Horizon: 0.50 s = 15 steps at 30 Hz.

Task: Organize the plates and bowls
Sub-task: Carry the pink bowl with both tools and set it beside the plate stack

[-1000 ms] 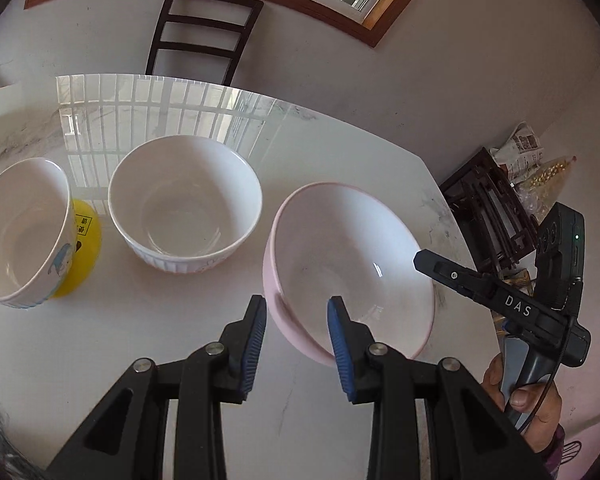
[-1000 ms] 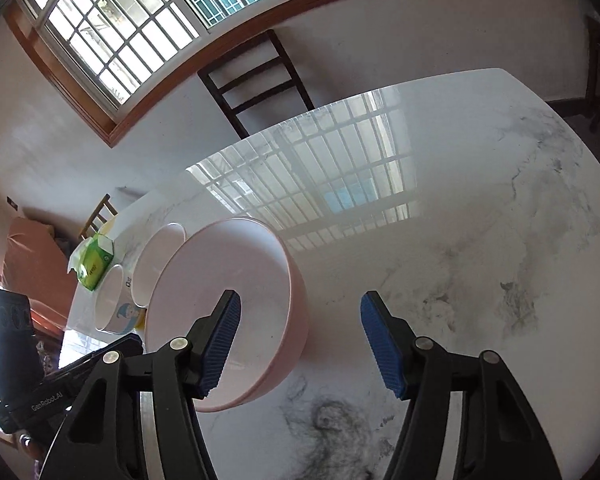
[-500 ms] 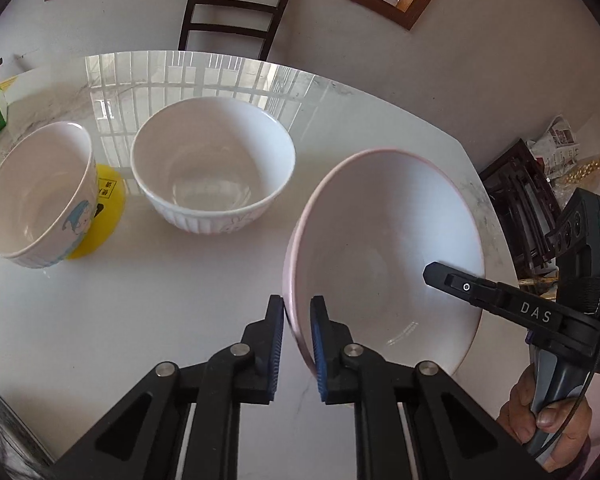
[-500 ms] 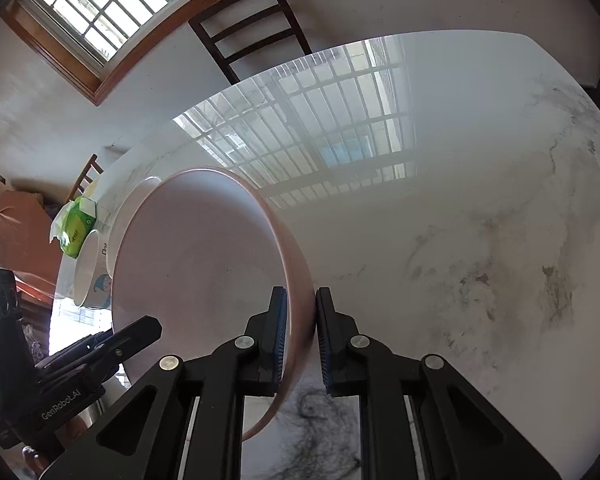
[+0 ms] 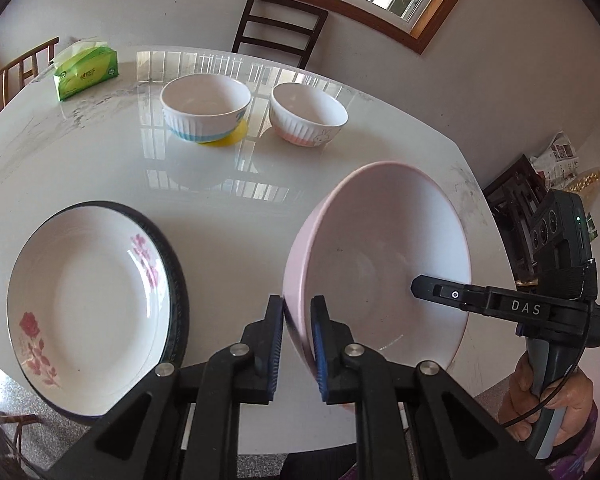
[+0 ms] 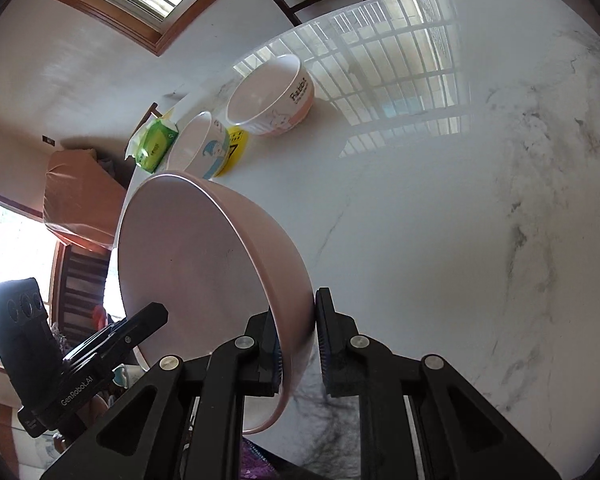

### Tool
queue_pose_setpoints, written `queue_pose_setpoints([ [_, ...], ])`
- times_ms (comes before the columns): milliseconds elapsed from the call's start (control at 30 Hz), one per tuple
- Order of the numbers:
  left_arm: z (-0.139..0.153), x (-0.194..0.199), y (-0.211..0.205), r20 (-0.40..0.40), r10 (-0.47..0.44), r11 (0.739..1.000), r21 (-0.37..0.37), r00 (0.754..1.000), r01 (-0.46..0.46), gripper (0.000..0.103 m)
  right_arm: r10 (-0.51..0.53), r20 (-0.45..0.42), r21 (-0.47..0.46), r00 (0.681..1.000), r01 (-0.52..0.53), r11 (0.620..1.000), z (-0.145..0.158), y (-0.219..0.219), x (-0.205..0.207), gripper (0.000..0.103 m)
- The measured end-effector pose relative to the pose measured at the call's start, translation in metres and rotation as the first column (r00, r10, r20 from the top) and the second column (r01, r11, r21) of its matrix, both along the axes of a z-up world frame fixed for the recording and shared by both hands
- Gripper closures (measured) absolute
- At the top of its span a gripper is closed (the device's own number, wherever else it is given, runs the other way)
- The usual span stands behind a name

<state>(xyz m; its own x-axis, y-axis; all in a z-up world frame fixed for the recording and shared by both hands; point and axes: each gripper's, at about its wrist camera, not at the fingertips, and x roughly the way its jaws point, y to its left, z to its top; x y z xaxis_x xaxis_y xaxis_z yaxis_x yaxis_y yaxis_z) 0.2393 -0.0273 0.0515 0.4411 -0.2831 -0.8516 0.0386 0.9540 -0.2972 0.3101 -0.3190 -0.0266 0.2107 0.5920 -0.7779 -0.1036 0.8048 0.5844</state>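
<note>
Pink bowl [image 5: 380, 256] lifted, between both tongs

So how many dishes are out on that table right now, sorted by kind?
Bowls: 3: the large pink bowl gripped at its rim by both the left gripper and the right gripper, the blue-banded bowl, and the rabbit bowl.
Plates: 1: the rose plate.
Total: 4 dishes.
</note>
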Motion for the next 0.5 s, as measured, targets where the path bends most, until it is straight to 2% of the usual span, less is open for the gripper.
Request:
queue_pose_setpoints([
  [167, -0.008, -0.035, 0.024, -0.015, 0.006, 0.999, 0.036, 1.000, -0.006, 0.089, 0.060, -0.023, -0.023, 0.998, -0.060, 0.998, -0.008, 0.034, -0.032, 0.088],
  [500, -0.024, -0.030, 0.031, -0.052, 0.018, 1.000, 0.023, 0.998, -0.017, 0.089, 0.063, -0.074, -0.063, 0.995, -0.068, 0.996, -0.030, 0.052, -0.046, 0.088],
])
